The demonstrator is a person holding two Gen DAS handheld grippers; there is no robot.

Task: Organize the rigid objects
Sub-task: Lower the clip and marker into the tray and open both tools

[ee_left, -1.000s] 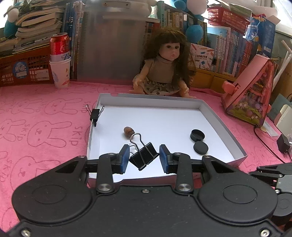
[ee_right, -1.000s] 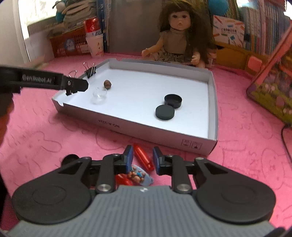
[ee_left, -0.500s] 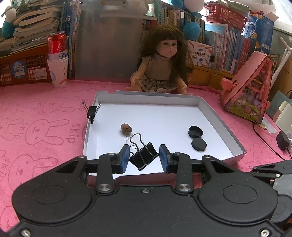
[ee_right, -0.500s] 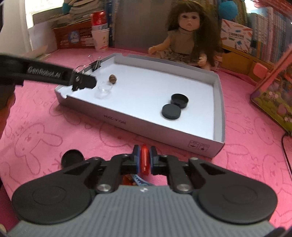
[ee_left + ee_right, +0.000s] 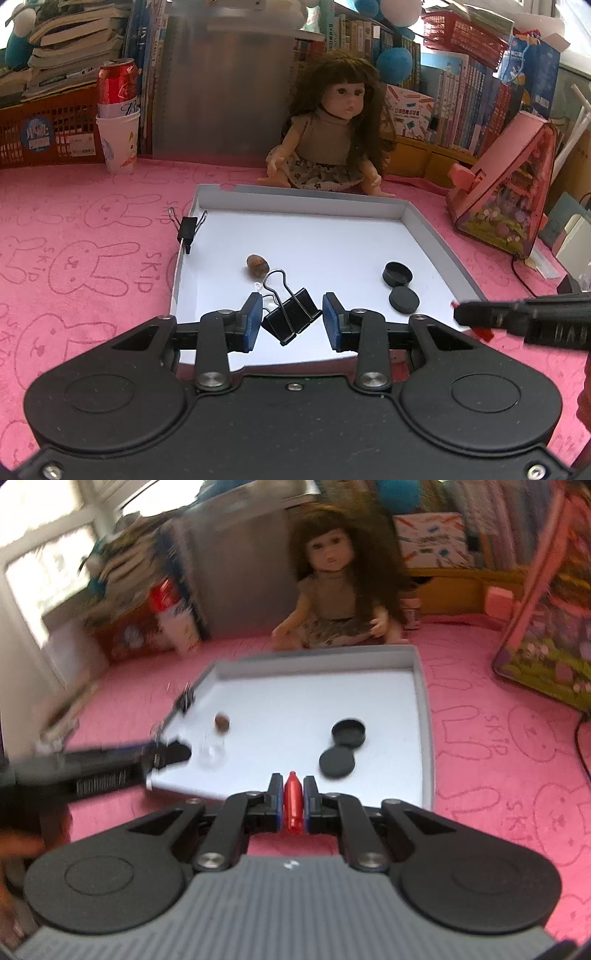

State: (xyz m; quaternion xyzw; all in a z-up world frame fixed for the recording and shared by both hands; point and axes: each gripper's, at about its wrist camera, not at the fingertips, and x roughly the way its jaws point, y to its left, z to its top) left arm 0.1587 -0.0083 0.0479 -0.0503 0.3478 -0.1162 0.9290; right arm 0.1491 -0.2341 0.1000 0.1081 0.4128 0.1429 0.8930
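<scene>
A white shallow tray [image 5: 295, 194] lies on the pink cloth. Inside it are a brown nut [image 5: 256, 265], two black round caps [image 5: 397, 274] and a small clear cup [image 5: 212, 751]. A black binder clip [image 5: 187, 230] is clipped on the tray's left rim. My left gripper [image 5: 291, 314] hangs over the tray's near left part, shut on another black binder clip [image 5: 291, 321] that sits slanted between the blue pads. My right gripper [image 5: 293, 786] is shut on a red bullet-shaped capsule [image 5: 293, 808], held above the tray's near edge [image 5: 421, 701].
A doll [image 5: 332, 147] sits just behind the tray. A red can in a paper cup [image 5: 118, 122] stands at the back left, and a pink toy house [image 5: 509, 199] to the right. Books and red baskets line the back. A black cable [image 5: 521, 269] runs along the right.
My right gripper closed on the red capsule lying on the cloth, then rose with it towards the tray's front edge, rolling a little. The left gripper kept hold of its clip and stayed in place.
</scene>
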